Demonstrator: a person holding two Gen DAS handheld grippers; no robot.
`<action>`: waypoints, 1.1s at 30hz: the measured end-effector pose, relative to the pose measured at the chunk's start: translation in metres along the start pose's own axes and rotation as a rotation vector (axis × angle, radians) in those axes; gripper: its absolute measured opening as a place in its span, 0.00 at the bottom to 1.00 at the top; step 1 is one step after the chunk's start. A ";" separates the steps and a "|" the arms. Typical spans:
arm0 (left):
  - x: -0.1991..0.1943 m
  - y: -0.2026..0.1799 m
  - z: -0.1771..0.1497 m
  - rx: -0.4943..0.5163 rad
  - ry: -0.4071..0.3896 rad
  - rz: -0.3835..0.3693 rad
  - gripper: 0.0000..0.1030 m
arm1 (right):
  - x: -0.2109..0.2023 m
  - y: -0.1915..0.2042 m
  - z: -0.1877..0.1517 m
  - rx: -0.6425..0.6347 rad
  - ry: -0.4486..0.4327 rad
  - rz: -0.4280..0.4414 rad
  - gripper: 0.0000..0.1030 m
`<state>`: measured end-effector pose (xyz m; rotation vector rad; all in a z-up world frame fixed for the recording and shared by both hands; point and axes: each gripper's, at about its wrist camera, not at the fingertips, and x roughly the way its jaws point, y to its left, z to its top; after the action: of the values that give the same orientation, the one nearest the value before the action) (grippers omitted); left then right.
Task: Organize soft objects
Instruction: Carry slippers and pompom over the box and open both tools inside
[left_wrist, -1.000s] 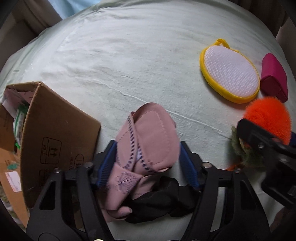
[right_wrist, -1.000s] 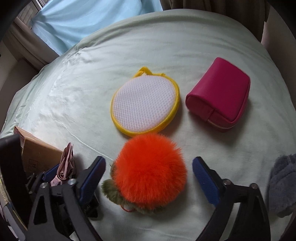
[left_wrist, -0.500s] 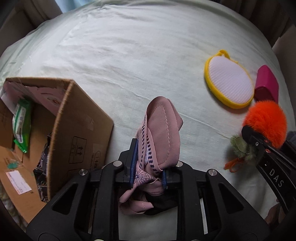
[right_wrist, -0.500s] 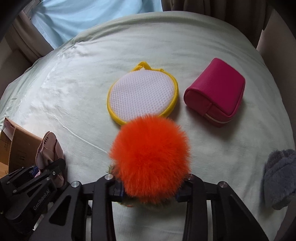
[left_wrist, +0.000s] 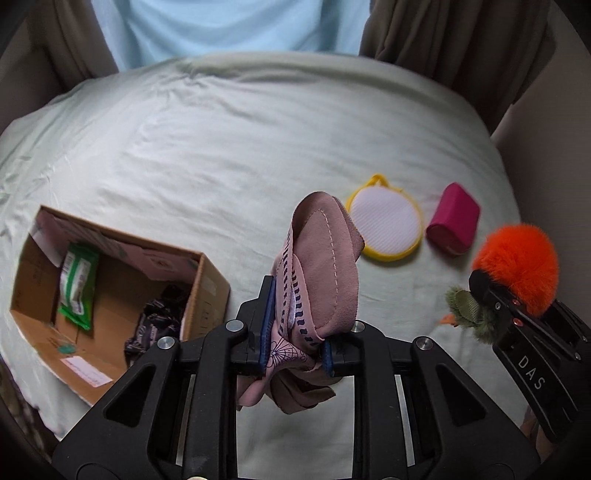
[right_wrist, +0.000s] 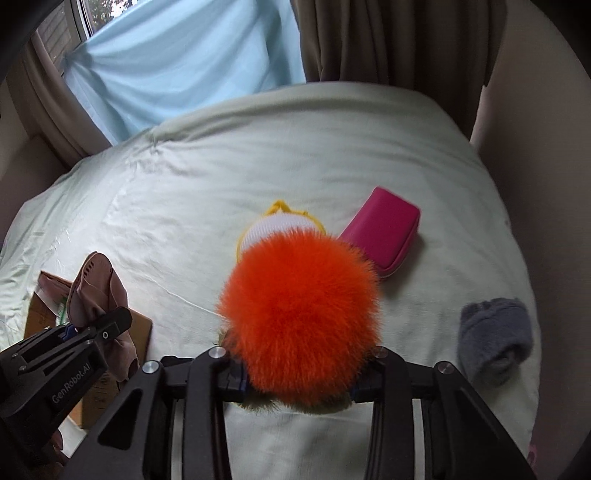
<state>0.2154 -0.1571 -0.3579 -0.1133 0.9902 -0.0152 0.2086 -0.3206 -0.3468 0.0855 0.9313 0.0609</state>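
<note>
Left gripper (left_wrist: 295, 341) is clamped on a pink cloth bundle (left_wrist: 321, 269), blue pads pinching its lower part; the bundle stands up above the jaws and a loose tail hangs below them, all lifted clear of the bed (left_wrist: 221, 155). Right gripper (right_wrist: 299, 373) is clenched on an orange fluffy ball (right_wrist: 301, 314) with a green furry bit at its base, also held off the bed; the ball fills the middle of the right wrist view and covers most of the yellow-rimmed mesh pad (right_wrist: 280, 221) behind it. Open cardboard box (left_wrist: 110, 295) sits at the bed's left edge, beside and below the left gripper; inside are a green packet (left_wrist: 75, 284) against the left wall and some dark wrapped items (left_wrist: 155, 325) near the right wall. In the left view the cloth bundle overlaps the left rim of the mesh pad. A pink pouch (left_wrist: 454, 229) lies just beside the pad on its right, apart from it, toward the bed's right side. A grey fuzzy sock (right_wrist: 495, 343) lies near the right edge of the bed, well apart from the pouch. The two grippers are side by side, right one holding the ball near the pouch side. Blue curtain (right_wrist: 177, 62) and brown drapes (right_wrist: 391, 40) hang behind the far edge of the bed.
</note>
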 end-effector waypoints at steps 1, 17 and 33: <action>-0.008 -0.001 0.003 0.003 -0.009 -0.005 0.17 | -0.008 0.001 0.001 0.003 -0.009 -0.003 0.33; -0.156 0.049 0.042 -0.018 -0.122 -0.099 0.17 | -0.159 0.056 0.024 -0.036 -0.147 0.000 0.33; -0.185 0.206 0.063 0.017 -0.118 -0.051 0.17 | -0.182 0.196 0.030 -0.038 -0.174 0.058 0.33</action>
<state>0.1580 0.0648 -0.1905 -0.1223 0.8689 -0.0635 0.1208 -0.1432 -0.1640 0.0815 0.7532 0.1229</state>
